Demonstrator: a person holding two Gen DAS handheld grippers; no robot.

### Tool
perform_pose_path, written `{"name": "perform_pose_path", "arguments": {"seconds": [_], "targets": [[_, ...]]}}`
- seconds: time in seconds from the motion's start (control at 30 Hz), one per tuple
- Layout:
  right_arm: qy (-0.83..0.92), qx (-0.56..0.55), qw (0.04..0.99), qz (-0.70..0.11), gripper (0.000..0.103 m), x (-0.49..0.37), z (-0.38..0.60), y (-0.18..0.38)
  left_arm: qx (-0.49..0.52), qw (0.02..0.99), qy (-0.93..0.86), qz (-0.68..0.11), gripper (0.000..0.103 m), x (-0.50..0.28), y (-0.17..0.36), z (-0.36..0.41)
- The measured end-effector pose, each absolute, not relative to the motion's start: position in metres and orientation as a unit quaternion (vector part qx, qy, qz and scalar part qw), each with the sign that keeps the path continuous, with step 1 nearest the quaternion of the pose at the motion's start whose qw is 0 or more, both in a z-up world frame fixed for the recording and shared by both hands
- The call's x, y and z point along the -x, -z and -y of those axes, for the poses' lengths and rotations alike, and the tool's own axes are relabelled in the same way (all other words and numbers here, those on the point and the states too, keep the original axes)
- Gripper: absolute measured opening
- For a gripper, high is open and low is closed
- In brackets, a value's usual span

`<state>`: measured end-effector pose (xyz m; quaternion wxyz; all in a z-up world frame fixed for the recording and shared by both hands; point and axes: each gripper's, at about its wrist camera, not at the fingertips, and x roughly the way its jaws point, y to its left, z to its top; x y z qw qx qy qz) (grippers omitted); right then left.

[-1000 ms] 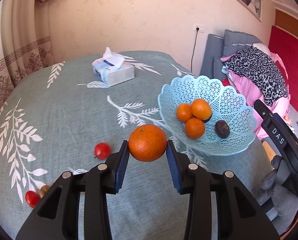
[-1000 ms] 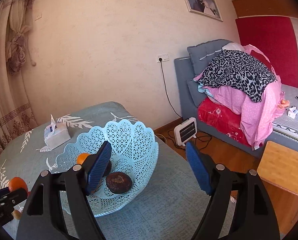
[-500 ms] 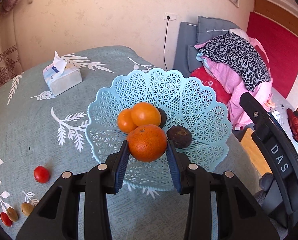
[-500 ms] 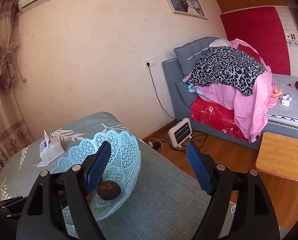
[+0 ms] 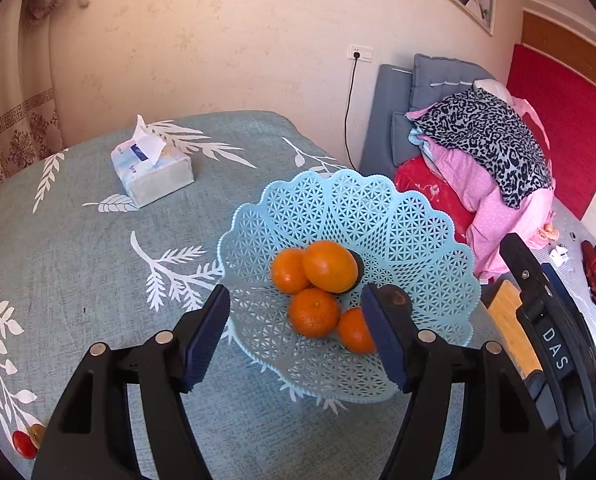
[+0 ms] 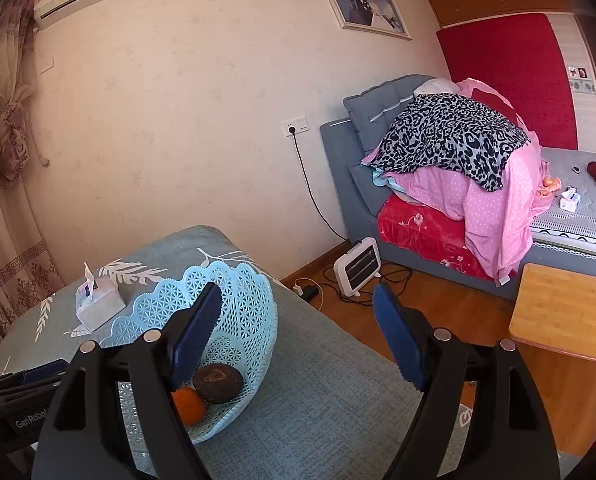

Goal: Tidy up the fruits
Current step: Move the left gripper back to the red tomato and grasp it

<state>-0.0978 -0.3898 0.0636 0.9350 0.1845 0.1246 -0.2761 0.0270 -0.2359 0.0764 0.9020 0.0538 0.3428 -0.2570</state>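
My left gripper (image 5: 298,336) hangs with its blue-padded fingers (image 5: 205,336) spread wide and nothing between them; they straddle the near rim of the pale blue lattice plastic fruit basket (image 5: 378,216), which sits on the grey-green tablecloth with white leaf print (image 5: 77,248). Just ahead of the gap between my left fingers lies a round orange fruit (image 5: 314,312), and a second orange (image 5: 354,336) lies against the inner face of the right-hand finger, partly hidden by its pad. Farther out from the fingertips two more oranges (image 5: 330,266) rest together, the bigger one on top of a dark fruit I can barely see. A dark brown wrinkled round fruit (image 5: 396,300) peeks over the tip of the right-hand finger. Well beyond the left-hand finger stands a soft pack of tissues in pale blue wrap (image 5: 151,176). Low beside the left-hand finger's base, at the table edge, sit a small red tomato (image 5: 23,442) and a small tan nut-like thing (image 5: 37,432), touching.

My right gripper (image 6: 298,336) is also wide apart and holds nothing. Its left-hand finger overlaps the same basket (image 6: 237,296) in view, and the brown wrinkled fruit (image 6: 217,383) and one orange (image 6: 187,406) show just past that finger's pad, inside the bowl. Its right-hand finger points out over the wooden floor (image 6: 438,308), toward a small white heater (image 6: 358,266) and the bed piled with pink and leopard-print bedding (image 6: 458,152)
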Motion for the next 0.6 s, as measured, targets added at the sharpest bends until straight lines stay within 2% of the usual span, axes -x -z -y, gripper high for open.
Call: {"name": "perform_pose_path", "arguments": {"seconds": [0.3, 0.37, 0.47, 0.6], "targets": [[0.262, -0.155, 0.945, -0.117, 0.08, 0.097, 0.378, -0.066, -0.063, 0.917, 0.222, -0.324, 0.079, -0.014, -0.087, 0.197], [0.258, -0.15, 0.947, -0.121, 0.081, 0.095, 0.376, -0.065, -0.065, 0.919, 0.215, -0.325, 0.089, -0.011, -0.087, 0.185], [0.256, -0.146, 0.948, -0.122, 0.085, 0.094, 0.374, -0.064, -0.062, 0.919, 0.198, -0.334, 0.089, -0.008, -0.085, 0.163], [0.256, -0.145, 0.948, -0.124, 0.085, 0.093, 0.373, -0.063, -0.059, 0.924, 0.17, -0.337, 0.089, -0.003, -0.087, 0.131]]}}
